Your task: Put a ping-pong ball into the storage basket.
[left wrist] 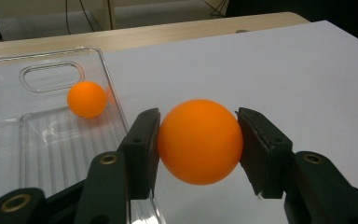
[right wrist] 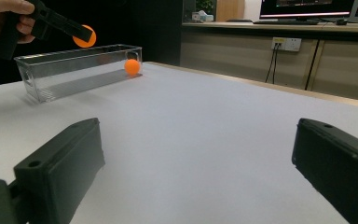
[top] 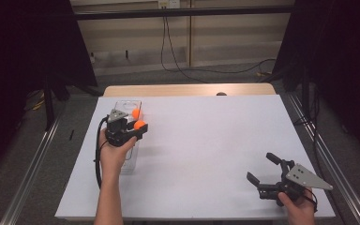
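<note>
On the white tabletop (top: 206, 154) we see the long clear plastic bin (top: 130, 136) at the left, its long axis running away from us, with one small orange ball (top: 135, 113) resting at its far end. Our left claw (top: 139, 125) is clamped on a second orange ball (left wrist: 199, 141), held above the bin's right wall, so we judge the drop lies slightly leftward. Our right claw (top: 262, 169) rests wide open and empty, well apart.

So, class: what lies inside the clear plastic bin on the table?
One orange ball rests inside the clear bin near its far end. The left hand-held gripper holds a second orange ball above the bin's edge. Nothing else shows inside.
</note>
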{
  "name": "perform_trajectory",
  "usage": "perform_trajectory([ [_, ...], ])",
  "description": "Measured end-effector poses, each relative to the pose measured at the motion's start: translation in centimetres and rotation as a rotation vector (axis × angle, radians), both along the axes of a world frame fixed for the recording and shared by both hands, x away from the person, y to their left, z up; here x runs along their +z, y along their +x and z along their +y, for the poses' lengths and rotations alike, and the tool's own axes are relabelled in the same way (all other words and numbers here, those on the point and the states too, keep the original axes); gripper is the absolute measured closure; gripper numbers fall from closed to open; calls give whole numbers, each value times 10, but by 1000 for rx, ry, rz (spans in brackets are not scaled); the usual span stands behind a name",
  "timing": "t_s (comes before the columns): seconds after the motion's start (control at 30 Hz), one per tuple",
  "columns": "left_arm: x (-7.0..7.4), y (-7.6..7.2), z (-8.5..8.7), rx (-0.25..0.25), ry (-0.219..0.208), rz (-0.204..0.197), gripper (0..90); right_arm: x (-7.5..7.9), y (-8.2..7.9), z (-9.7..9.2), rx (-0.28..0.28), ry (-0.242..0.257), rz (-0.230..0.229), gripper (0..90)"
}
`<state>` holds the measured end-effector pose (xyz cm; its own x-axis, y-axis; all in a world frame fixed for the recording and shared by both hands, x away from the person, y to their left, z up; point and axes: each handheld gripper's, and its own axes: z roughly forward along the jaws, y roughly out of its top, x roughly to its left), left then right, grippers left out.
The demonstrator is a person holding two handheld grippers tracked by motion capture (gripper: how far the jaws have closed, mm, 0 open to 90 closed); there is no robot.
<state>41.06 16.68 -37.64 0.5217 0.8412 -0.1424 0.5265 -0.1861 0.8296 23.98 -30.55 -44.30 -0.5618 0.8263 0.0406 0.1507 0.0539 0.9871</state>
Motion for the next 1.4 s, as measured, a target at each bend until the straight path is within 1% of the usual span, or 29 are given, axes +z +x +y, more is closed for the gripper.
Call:
perform_trajectory([
  [0.47,3,-2,6,17,-2,-13,508,0,0,0,0,1,0,16],
  [0.83,5,-3,10,24,16,-21,507,0,-1,0,-3,3,0,17],
  [1.17,5,-2,12,33,21,-21,507,1,-1,0,-2,4,1,17],
  [1.4,6,-3,16,44,16,-26,507,1,-1,0,-2,4,1,17],
])
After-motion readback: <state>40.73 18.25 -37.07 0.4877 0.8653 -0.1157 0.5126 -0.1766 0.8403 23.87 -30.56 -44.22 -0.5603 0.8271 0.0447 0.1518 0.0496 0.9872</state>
